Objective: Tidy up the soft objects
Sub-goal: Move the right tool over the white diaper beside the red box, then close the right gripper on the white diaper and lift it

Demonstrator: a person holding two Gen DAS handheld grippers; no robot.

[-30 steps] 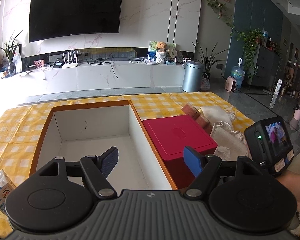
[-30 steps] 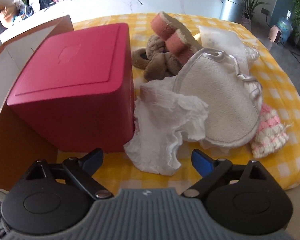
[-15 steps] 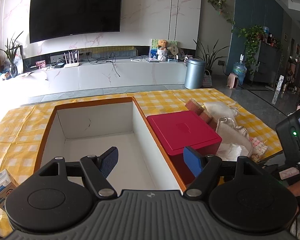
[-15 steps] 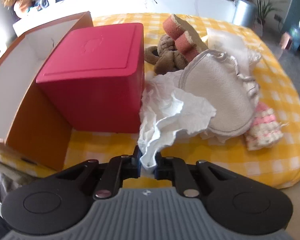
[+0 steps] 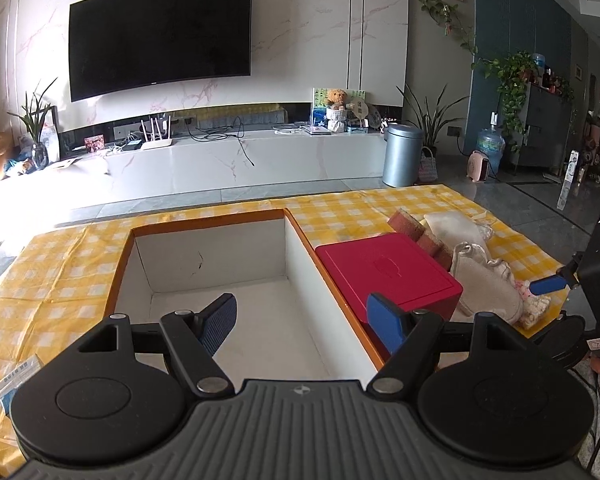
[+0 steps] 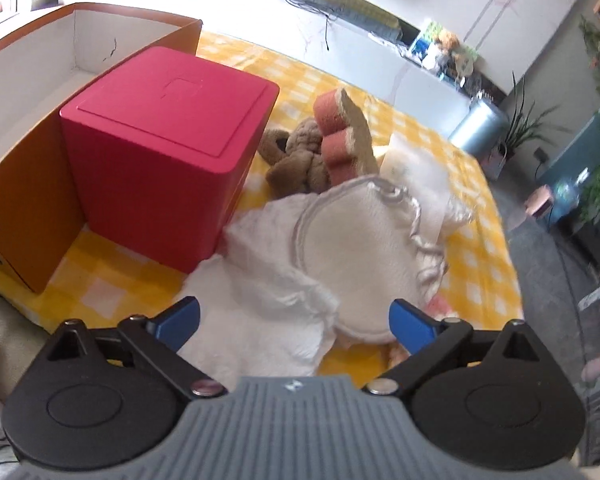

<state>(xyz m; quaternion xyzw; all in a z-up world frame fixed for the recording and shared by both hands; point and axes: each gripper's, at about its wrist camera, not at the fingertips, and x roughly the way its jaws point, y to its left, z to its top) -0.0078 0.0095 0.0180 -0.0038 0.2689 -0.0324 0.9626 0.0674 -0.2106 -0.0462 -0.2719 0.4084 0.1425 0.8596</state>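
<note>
Tissue (image 6: 268, 320) lies btwn opening right gripper (image 6: 296, 320) jaws, untouched.

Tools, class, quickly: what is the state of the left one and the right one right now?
Left tool: open, holding nothing, above the cardboard box.
Right tool: jaws opening, wide apart, gripping nothing; the white tissue lies loose between them.

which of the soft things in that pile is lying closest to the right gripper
The crumpled white tissue. It spreads right up between the opening jaws of the right gripper, unpinched. The cream round pad, brown plush and sponges lie farther back.
</note>
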